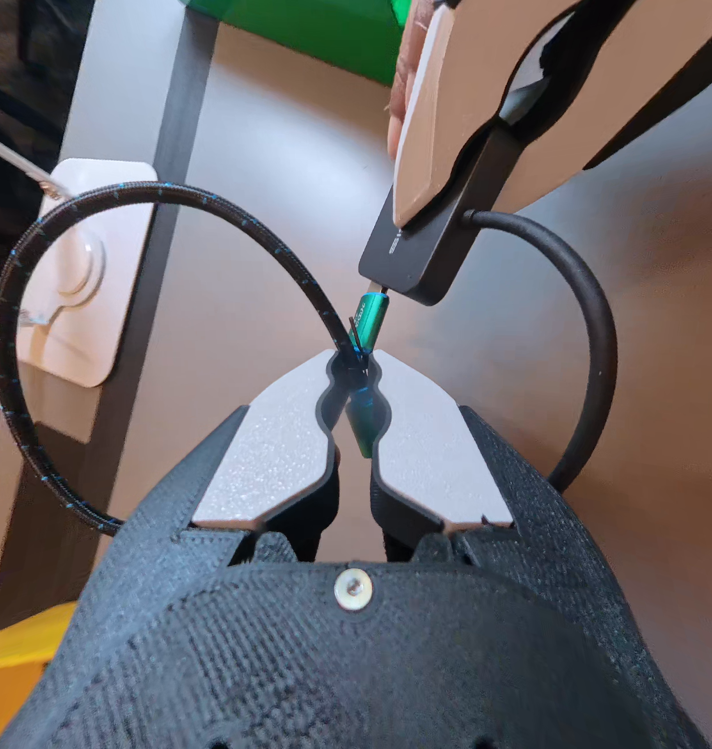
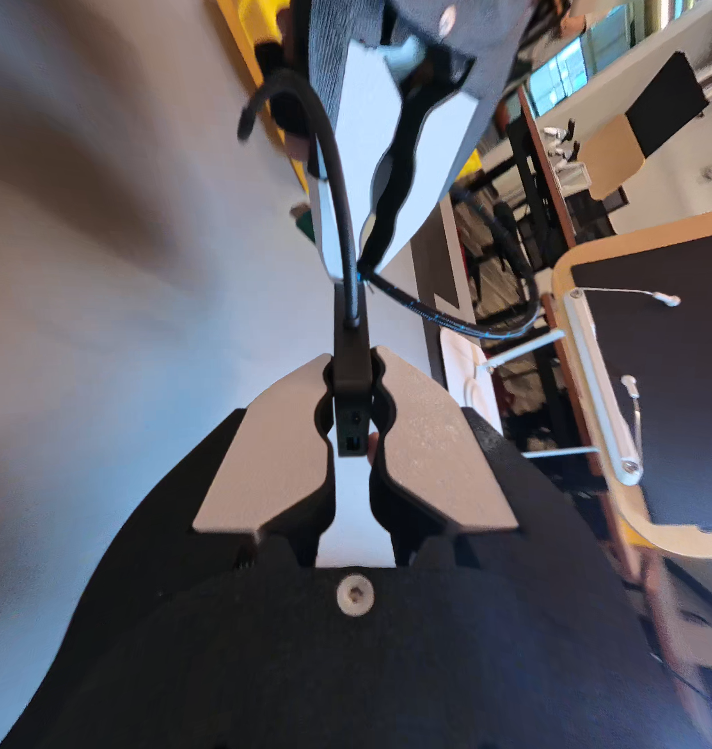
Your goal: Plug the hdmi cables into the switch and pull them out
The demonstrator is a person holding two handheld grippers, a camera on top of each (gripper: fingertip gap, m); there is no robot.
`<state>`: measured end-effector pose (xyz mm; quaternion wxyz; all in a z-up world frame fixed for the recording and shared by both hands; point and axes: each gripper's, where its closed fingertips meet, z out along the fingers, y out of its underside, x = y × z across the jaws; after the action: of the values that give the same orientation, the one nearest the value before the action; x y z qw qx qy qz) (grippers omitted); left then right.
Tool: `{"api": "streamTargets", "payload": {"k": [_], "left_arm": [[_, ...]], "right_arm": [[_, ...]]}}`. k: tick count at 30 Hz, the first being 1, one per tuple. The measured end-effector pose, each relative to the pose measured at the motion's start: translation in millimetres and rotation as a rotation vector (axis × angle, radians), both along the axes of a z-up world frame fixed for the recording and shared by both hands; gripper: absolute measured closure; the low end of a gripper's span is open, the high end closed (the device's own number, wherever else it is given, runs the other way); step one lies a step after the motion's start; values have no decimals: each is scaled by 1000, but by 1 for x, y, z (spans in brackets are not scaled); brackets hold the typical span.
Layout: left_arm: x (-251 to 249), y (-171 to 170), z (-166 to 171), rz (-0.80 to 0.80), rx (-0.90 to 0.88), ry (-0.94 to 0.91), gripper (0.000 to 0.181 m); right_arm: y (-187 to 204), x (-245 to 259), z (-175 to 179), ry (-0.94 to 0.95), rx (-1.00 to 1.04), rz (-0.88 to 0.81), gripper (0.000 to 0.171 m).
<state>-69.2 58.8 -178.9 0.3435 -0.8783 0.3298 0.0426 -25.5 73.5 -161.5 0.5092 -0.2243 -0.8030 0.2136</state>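
Observation:
My left gripper (image 1: pixel 354 356) is shut on a green HDMI plug (image 1: pixel 368 320) with a black-and-blue braided cable (image 1: pixel 143 190) that loops off to the left. The plug's metal tip meets the end of the black switch (image 1: pixel 419 251), and a short bit of metal still shows. My right gripper (image 1: pixel 455 194) holds the switch from the upper right. In the right wrist view my right gripper (image 2: pixel 352 356) is shut on the switch (image 2: pixel 352 405), seen edge-on. The left gripper (image 2: pixel 360 267) comes in from above. The switch's own black cable (image 1: pixel 597 324) curves right.
The grey table (image 1: pixel 265 182) lies below, its dark edge (image 1: pixel 176 121) at the left. A white flat object (image 1: pixel 74 275) lies beyond that edge. A yellow bin (image 1: pixel 13 668) is at the bottom left, a green object (image 1: pixel 326 32) at the top. Chairs and desks (image 2: pixel 650 364) stand to the right. The left gripper's tips are roughly 6 centimeters from the right gripper's. Both grippers' tips are roughly 35 centimeters from the white flat object (image 1: pixel 74 275). It is also in sight in the right wrist view (image 2: pixel 475 399).

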Motion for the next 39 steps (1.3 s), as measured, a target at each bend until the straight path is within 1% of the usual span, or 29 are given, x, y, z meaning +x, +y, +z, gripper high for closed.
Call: {"api": "streamTargets", "payload": {"k": [1, 4, 9, 11, 15, 17, 19, 21, 25, 33, 37, 39], "left_arm": [[3, -2, 2, -23, -1, -65, 170], [15, -10, 20, -107, 19, -306, 170], [55, -25, 45, -283, -1, -611, 170], [64, -25, 58, -293, -2, -726, 170], [70, -24, 70, -281, 7, -815, 170], [66, -23, 72, -269, 15, -842, 170], [64, -24, 75, -269, 16, -872, 170], [67, -25, 72, -279, 9, -851, 170], [79, -32, 71, -336, -7, -831, 170], [97, -46, 93, -429, -1, -917, 171], [103, -56, 105, -472, 24, -886, 171], [103, -58, 108, -470, 39, -873, 171]], "right_arm": [[-4, 1, 6, 15, -50, 25, 157], [-21, 10, 39, 80, -230, 126, 158], [-43, 36, 83, 58, -463, 270, 157], [-40, 42, 98, 76, -532, 274, 156], [-33, 44, 109, 104, -539, 240, 153], [-27, 43, 108, 101, -502, 201, 150], [-27, 46, 105, 67, -486, 191, 153], [-34, 50, 101, 21, -487, 222, 157], [-43, 57, 105, -2, -531, 290, 157], [-53, 68, 127, 35, -617, 390, 157], [-67, 72, 134, 32, -630, 443, 156], [-69, 71, 137, 52, -622, 442, 157]]}}
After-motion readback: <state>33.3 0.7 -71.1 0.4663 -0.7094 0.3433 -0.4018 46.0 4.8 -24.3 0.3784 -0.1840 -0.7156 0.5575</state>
